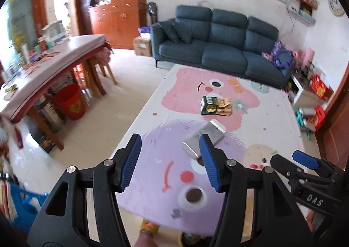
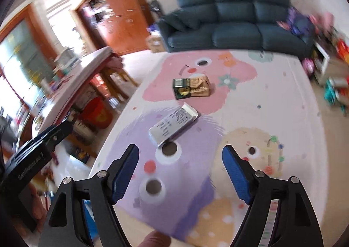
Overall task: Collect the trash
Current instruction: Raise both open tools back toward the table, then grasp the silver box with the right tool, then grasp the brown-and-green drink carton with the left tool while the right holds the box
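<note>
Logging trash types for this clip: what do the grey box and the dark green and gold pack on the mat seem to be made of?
Grey box: likely thin printed cardboard, with flat faces and an open end flap. Green and gold pack: probably glossy card or foil wrap; the gold part looks crumpled and shiny.

White box (image 1: 204, 141) part-hidden by claw finger, sofa (image 2: 235, 22) blurred (motion)

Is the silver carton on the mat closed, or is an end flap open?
Open at one end. The silver carton lies flat on the play mat, and in the right wrist view its far-end flap stands lifted away from the body.
</note>
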A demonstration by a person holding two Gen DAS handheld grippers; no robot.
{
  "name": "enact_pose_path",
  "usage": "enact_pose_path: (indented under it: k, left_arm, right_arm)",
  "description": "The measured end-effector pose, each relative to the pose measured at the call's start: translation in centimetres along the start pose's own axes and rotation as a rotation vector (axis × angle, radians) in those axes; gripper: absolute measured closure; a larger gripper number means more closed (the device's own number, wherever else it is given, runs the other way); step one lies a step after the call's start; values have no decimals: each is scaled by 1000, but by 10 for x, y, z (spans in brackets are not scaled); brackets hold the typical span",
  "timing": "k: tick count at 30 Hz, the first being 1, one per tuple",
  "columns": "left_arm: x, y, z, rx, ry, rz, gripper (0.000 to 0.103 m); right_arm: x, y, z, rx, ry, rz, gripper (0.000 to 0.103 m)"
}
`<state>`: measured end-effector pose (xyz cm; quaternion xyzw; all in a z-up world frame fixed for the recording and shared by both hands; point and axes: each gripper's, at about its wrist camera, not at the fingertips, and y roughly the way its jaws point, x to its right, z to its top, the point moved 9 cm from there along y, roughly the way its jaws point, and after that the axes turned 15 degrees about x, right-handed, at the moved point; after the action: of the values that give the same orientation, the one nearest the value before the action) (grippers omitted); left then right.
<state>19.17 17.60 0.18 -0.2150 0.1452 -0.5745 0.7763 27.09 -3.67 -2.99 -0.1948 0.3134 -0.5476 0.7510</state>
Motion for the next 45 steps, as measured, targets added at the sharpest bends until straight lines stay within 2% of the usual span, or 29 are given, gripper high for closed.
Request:
enact_pose_path:
  k: [4,9,13,19,23,25,26,27,28,34,38,42,45]
  left_arm:
    - [-25,79,13,-72,50,-66,51]
    - [-49,166,30,-106,138,-120,51]
    - [-57,233,28,-177,152,-173,51]
    - [-46,290,23,-221,189,-246,51]
    - [-29,302,18,-225,232,-287,51]
    - [-22,309,19,-225,254,-310,51]
    - [-18,310,20,-226,265,-320,51]
    - [-14,315,21,-229,277,-335,51]
    - [-8,318,21,-233,291,-352,51]
    - [32,333,21,-258,373,-466,51]
    - [67,342,18,-292,430,-556,50]
    - [103,349,14,-326,470,-654,33]
    - [127,354,11,-362,492,-715,28]
  right_arm:
    - [-2,79,0,-81,142,-81,22]
    - [0,174,-12,-154,284,-207,18]
    - [8,222,-28,-199,363,-291,18]
    - [2,262,-35,-227,362,-375,18]
    - [-5,280,-42,-254,346,-428,18]
    - [-8,285,-47,-270,312,-488,18]
    - [-8,288,-49,-274,294,-513,21]
    - [-9,290,-50,-275,286,-528,30]
    - [-8,289,-50,-272,277,-541,34]
    - [1,292,-46,-240,285,-565,36]
    - [15,284,-41,-206,358,-585,36]
    - [34,281,-29,-152,423,-616,36]
    - [46,277,-21,-110,462,-636,36]
